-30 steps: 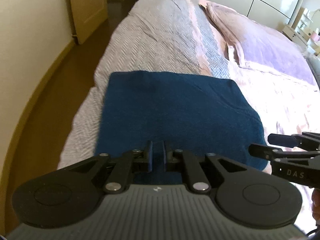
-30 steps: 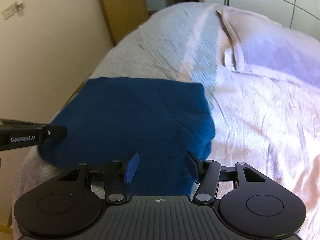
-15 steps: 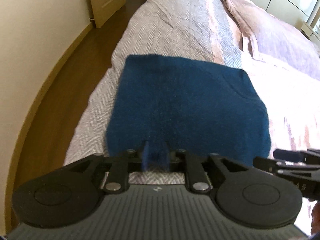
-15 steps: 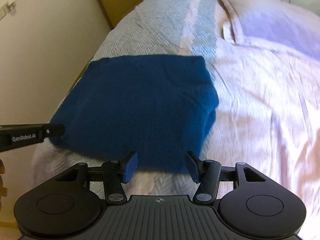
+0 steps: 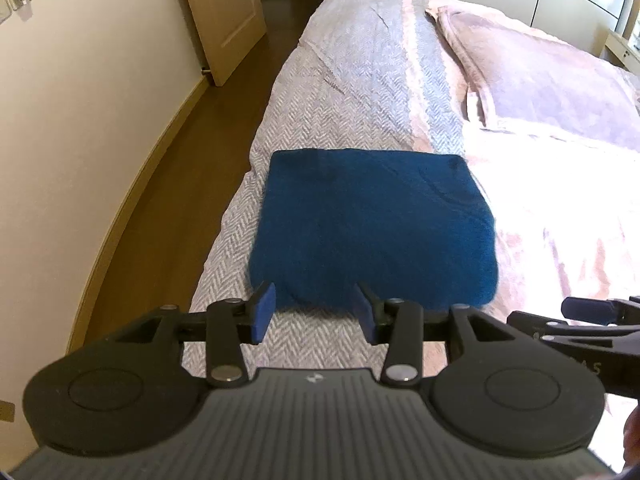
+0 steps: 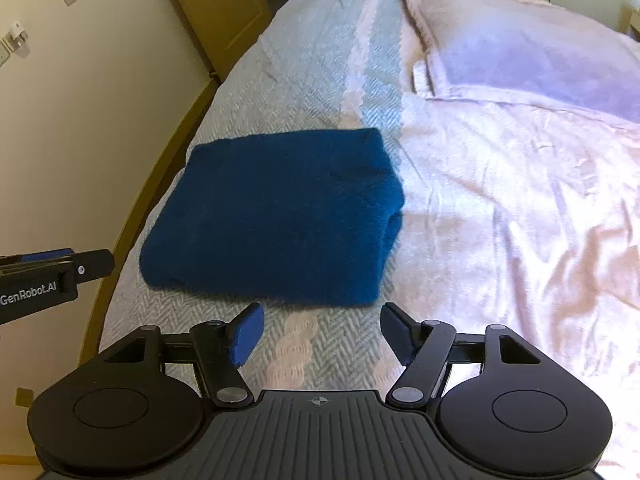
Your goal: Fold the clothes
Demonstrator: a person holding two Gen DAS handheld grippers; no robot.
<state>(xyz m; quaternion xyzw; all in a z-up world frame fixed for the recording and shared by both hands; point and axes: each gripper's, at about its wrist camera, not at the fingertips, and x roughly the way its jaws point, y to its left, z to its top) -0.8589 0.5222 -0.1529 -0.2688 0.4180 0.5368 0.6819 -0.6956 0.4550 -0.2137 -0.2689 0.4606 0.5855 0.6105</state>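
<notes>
A dark blue knitted garment (image 5: 372,224) lies folded into a thick rectangle near the left edge of the bed; it also shows in the right wrist view (image 6: 276,216). My left gripper (image 5: 316,312) is open and empty, just short of the garment's near edge. My right gripper (image 6: 320,332) is open and empty, also just short of the near edge and above the bedspread. The right gripper shows at the right edge of the left wrist view (image 5: 580,316). The left gripper shows at the left edge of the right wrist view (image 6: 52,276).
The bed has a grey herringbone bedspread (image 5: 360,76) and a pink sheet (image 6: 520,200) to the right. A pink blanket (image 5: 540,76) lies at the far right. A wooden floor (image 5: 168,184), a cream wall and a wooden door (image 5: 224,12) are on the left.
My left gripper has let go of the garment's edge and opened. Both grippers have pulled back and up from the garment, which now lies flat and folded on the bed.
</notes>
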